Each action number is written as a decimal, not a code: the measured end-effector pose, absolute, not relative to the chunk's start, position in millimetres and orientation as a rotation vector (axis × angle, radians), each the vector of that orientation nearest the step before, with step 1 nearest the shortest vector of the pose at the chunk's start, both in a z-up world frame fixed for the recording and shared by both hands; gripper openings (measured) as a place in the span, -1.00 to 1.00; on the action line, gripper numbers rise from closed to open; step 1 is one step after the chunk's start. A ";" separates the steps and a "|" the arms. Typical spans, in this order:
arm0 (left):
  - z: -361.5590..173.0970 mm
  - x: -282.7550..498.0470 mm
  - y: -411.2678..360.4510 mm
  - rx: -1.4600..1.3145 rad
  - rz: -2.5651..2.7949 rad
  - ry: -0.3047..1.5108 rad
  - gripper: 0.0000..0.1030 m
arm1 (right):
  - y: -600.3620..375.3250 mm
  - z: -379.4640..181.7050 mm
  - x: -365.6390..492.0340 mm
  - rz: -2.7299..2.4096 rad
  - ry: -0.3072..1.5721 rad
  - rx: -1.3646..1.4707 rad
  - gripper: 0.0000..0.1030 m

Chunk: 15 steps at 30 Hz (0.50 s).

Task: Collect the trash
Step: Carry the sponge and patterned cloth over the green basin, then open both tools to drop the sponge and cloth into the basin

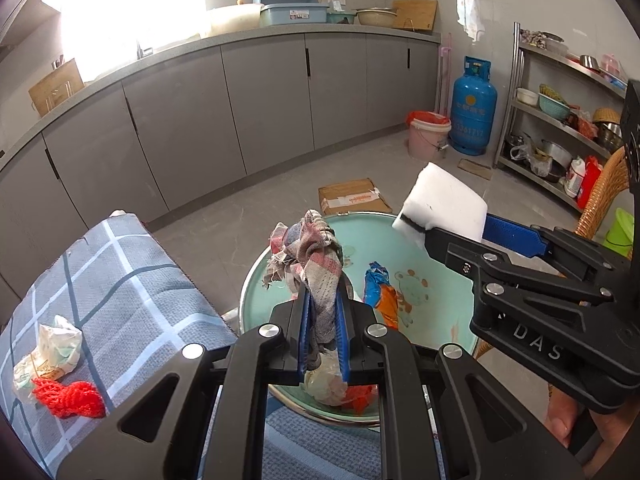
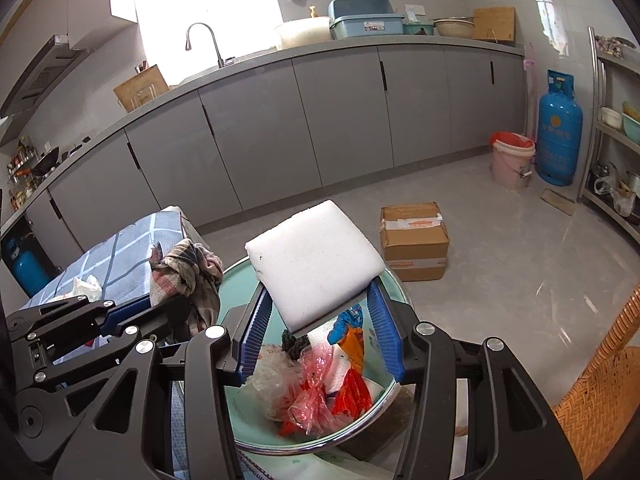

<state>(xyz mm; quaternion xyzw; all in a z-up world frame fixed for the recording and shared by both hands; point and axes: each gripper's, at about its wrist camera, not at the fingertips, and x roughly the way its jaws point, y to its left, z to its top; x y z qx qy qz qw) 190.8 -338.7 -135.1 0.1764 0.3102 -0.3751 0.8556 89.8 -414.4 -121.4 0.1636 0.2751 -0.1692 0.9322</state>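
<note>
On my left, the left gripper point(image 1: 322, 320) has its jaws clenched on a checked rag point(image 1: 320, 256); at right, the right gripper point(image 2: 320, 312) jaws grasp a white foam block point(image 2: 316, 264). Both hang directly above the green basin point(image 1: 436, 256), trash already inside.

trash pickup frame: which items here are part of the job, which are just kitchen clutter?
Job:
- plaid rag in left gripper
- white foam block in right gripper
- green basin holding wrappers
- crumpled paper and red mesh on checked cloth

Clutter:
- cardboard box
- gas cylinder
- pink bucket
- wicker chair
</note>
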 end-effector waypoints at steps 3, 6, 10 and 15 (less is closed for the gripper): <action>-139.2 191.8 -342.3 0.379 -0.790 0.659 -0.76 | -416.9 -124.5 93.9 -0.345 0.576 0.331 -0.02; -143.1 193.5 -344.4 0.378 -0.791 0.669 -0.76 | -419.5 -125.9 96.3 -0.345 0.580 0.333 -0.02; -148.0 196.0 -346.3 0.380 -0.791 0.680 -0.76 | -420.5 -126.1 99.2 -0.347 0.584 0.328 -0.02; -154.6 198.9 -348.2 0.386 -0.796 0.694 -0.76 | -423.6 -129.1 100.3 -0.352 0.588 0.330 -0.02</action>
